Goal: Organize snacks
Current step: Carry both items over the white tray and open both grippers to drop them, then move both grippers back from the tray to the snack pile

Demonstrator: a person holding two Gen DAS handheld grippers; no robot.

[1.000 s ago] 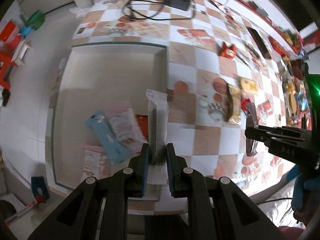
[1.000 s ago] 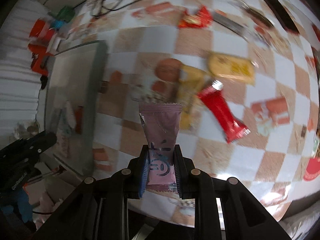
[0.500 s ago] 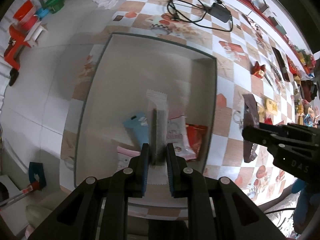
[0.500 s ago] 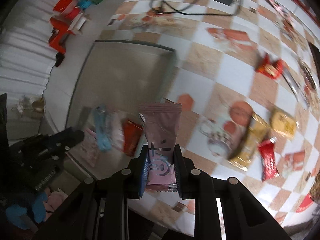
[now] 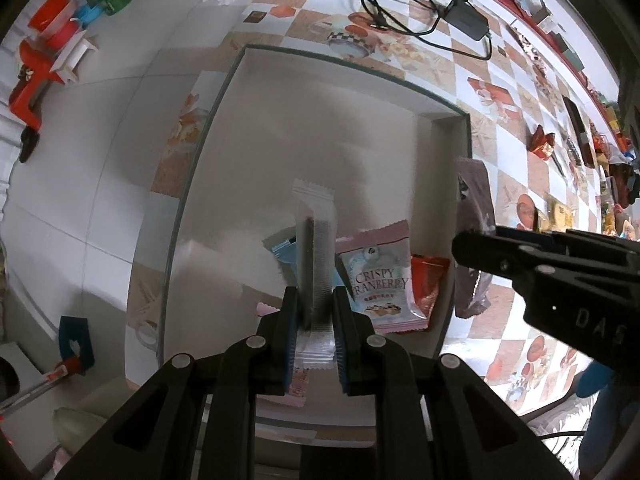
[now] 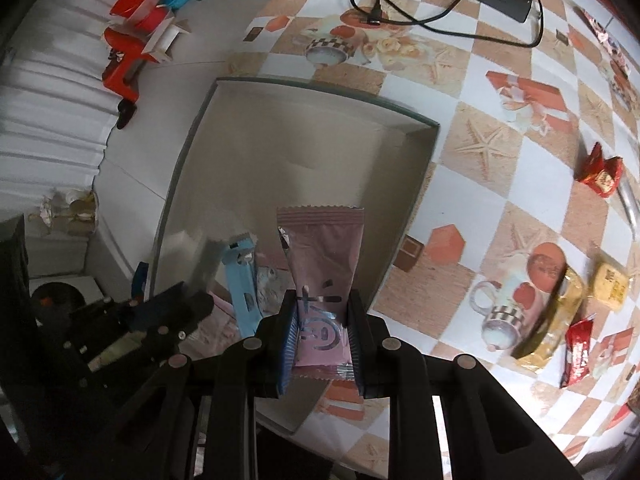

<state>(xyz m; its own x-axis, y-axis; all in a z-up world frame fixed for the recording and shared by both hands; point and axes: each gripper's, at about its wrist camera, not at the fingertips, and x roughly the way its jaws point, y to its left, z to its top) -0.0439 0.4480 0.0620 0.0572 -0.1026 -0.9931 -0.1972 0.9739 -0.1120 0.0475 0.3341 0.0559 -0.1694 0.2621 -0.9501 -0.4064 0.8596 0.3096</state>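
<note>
- Both tools have swung off the checkered desk (image 6: 500, 168) and now hang over the box (image 5: 448, 108), each carrying its packet along.
- Left tool (image 5: 314, 320) is clamped on a clear bar (image 5: 314, 240), which stands edge-on straight ahead of its fingers, above the packets already in the box.
- Right tool (image 6: 322, 328) is clamped on a pink packet (image 6: 322, 256), held upright ahead of it, over the box's near right part.
- Below the left tool lie a cranberry pack (image 5: 378, 276), a blue bar (image 5: 286, 250) and a red pack (image 5: 430, 280), bunched at the near end; the far end looks bare.
- To do the drop well, I would let go one tool at a time, each well inside the rim, and aim at bare floor beyond the pile so nothing slides out.
- Only the right view shows what is left on the desk: a red candy (image 6: 600, 172), yellow packs (image 6: 608, 288) and a red bar (image 6: 576, 352), well to that tool's right.
- Only the left view reads the cranberry label and shows the pink packet side-on.
</note>
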